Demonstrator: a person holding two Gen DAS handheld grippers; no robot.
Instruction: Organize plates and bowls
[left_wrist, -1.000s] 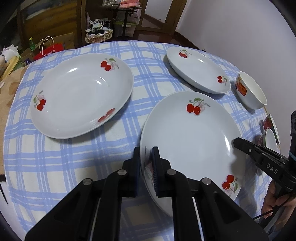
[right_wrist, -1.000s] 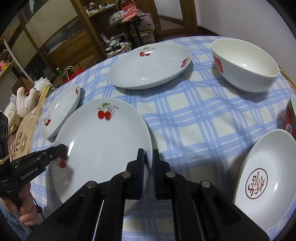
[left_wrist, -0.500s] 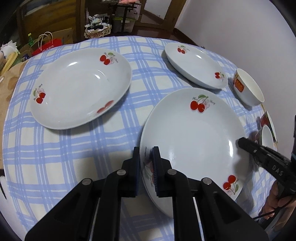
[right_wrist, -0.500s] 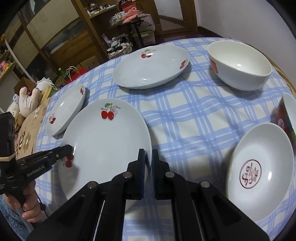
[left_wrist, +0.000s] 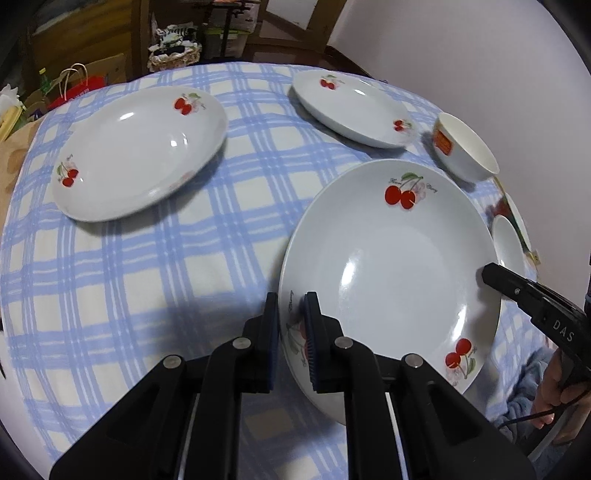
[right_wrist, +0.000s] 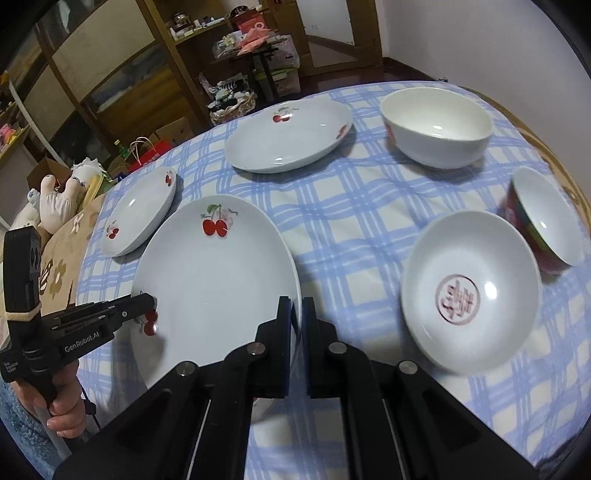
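Note:
A large white plate with red cherries (left_wrist: 399, 266) hangs tilted a little above the blue checked tablecloth (left_wrist: 155, 266). My left gripper (left_wrist: 291, 321) is shut on its near rim. The right gripper (left_wrist: 491, 275) shows at the plate's opposite edge. In the right wrist view the same cherry plate (right_wrist: 214, 280) has my right gripper (right_wrist: 296, 306) shut on its right rim. My left gripper (right_wrist: 147, 301) pinches the far left rim, held by a hand (right_wrist: 62, 413).
Two more cherry plates (left_wrist: 140, 151) (left_wrist: 351, 107) lie on the cloth. A deep white bowl (right_wrist: 436, 125), a shallow bowl with a red emblem (right_wrist: 469, 295) and a red-sided bowl (right_wrist: 543, 218) stand to the right. Shelves and clutter fill the room behind.
Both grippers have carried the cherry plate up off the cloth and sideways. The other plates and bowls have kept their places on the table.

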